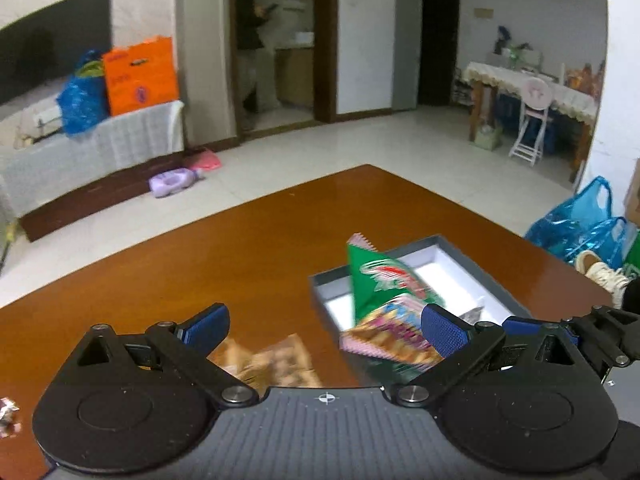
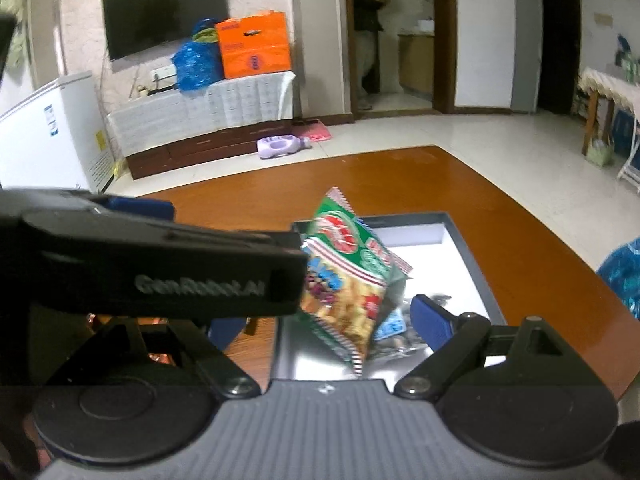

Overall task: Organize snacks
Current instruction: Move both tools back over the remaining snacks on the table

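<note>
On left wrist view only: brown packet (image 1: 276, 360) between open left gripper (image 1: 324, 326); right gripper (image 2: 328, 320) open.

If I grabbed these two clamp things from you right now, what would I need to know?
Left hand-held gripper: open, holding nothing.
Right hand-held gripper: open, holding nothing.
Green snack bag: blurred, standing tilted over the near end of the grey box; a few small packets lie in the box beneath it.
Left to do: a brown snack packet lies on the wooden table beside the box, and shiny wrapped sweets sit at the left edge.
</note>
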